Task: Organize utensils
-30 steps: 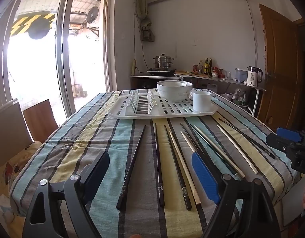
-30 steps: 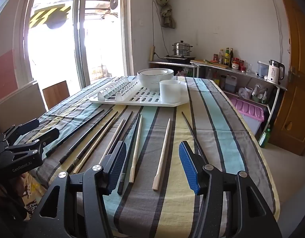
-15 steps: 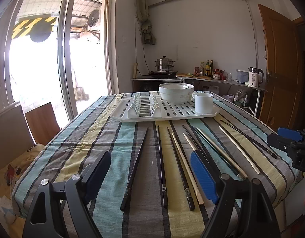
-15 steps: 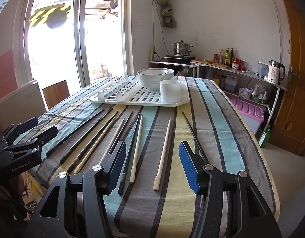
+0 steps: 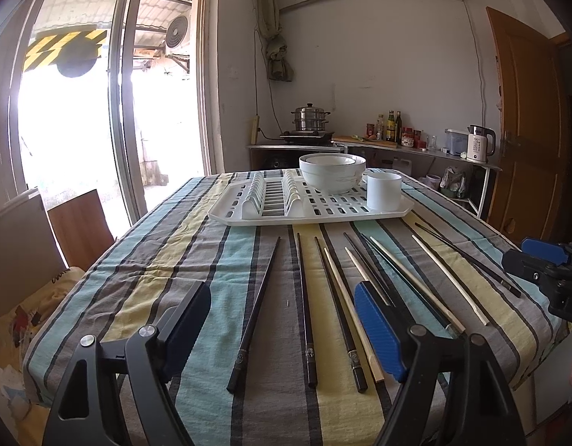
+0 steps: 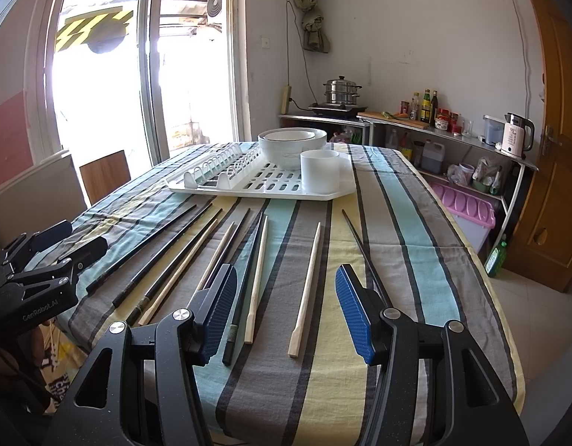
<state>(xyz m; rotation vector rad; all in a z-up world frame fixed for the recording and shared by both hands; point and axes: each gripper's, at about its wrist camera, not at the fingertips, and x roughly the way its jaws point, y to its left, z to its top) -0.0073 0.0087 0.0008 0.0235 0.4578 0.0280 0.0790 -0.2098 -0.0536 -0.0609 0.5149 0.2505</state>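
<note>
A: status? both tools look idle to me

B: yes. left tool (image 5: 282,330) has its jaws spread wide, nothing between them, hovering over the near edge of the desk (image 5: 167,245). right tool (image 6: 284,310) same, jaws apart and empty, also over the near edge, further toward the right side

A: where are the utensils

B: chopsticks fanned out loose on the striped cloth between the near edge and the white dish rack (image 5: 312,210). mix of black chopsticks (image 5: 254,310) and pale wooden chopsticks (image 6: 304,290). none in the white cup (image 6: 319,174) on the rack's near right corner, so my read is sorting hasn't started

A: best first pick?

B: for the right tool, the lone wooden one lying almost straight ahead between its fingers, clear of its neighbours. the black one (image 6: 364,249) just right of it is also separate. the bunch toward the middle lie touching or crossing, so I'd leave those until later

A: grip advice

B: thin sticks flat on cloth, so come down low with jaws straddling the stick across its width, close near the thick end. pads will likely drag the cloth, so lift slowly. tip narrow end down into the cup, if the cup is the target

A: pose?

B: both tools level-ish, pointing toward the far edge, side by side, well apart
</note>
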